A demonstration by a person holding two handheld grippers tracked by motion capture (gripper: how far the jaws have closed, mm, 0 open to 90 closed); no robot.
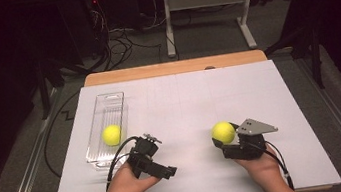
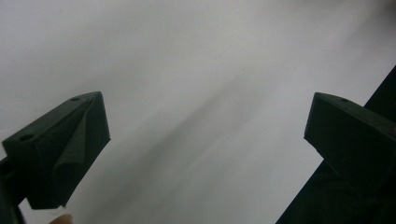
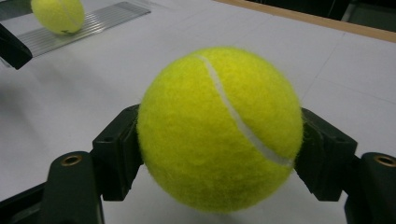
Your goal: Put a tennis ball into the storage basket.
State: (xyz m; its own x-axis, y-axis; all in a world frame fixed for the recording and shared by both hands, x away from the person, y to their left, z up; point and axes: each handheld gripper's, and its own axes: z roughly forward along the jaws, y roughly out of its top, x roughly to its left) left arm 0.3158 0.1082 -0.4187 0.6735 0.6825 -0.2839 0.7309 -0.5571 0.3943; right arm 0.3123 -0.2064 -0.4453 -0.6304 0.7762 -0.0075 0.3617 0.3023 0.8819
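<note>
Right gripper [image 1: 221, 142] is clamped on a ball [image 1: 223, 132] — both jaws press its sides in the right gripper view [image 3: 219, 128], white seam running diagonally across the face toward the camera. Ball sits at the jaw tips, just ahead of the gripper body, over the white table [image 1: 184, 99]; whether it touches the surface I can't tell. Grey plate sits on top of the gripper, cable trails back past the right hand [image 1: 261, 166].

Left gripper [image 1: 149, 154] has its jaws spread wide with nothing between them — in its own view just blurred white table [image 2: 196, 70] between the two black jaws. It's held in the left hand [image 1: 128, 185], well apart from the right gripper, to that gripper's left.

A second ball [image 1: 112, 135] lies in a clear tray [image 1: 109, 102], ahead and left of the left gripper, tray's near end just beside it. From the right gripper, that ball [image 3: 58, 15] and tray [image 3: 93, 21] sit far off to the upper left.
</note>
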